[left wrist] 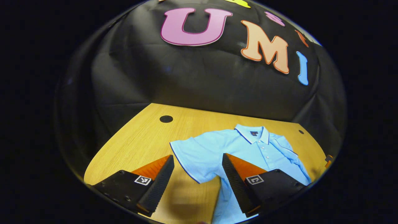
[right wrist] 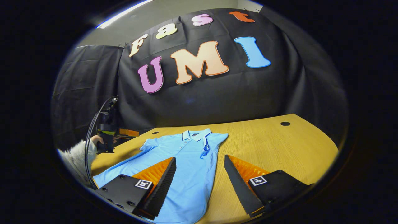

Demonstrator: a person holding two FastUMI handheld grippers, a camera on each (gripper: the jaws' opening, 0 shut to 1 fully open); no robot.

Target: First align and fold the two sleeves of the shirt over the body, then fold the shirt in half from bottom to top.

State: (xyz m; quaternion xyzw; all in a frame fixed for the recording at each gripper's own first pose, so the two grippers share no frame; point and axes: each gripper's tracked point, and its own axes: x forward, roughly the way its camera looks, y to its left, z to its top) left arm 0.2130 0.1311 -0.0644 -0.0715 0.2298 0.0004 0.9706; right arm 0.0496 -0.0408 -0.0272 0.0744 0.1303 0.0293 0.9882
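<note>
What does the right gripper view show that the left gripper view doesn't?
Right gripper view: the left hand-held gripper far off at the table's edge, held by a hand in a fluffy sleeve, with a black cable. Left gripper view: a close look at the spread shirt sleeve just ahead of that gripper's open fingers. Both: the blue shirt lying flat on the wooden table.

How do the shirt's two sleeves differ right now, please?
The sleeve on the left gripper's side lies spread out flat on the table; the sleeve on the right gripper's side appears folded in over the body. The spread sleeve shows its full shape; the folded one looks creased and narrower. Both are light blue with a dark trimmed edge.
</note>
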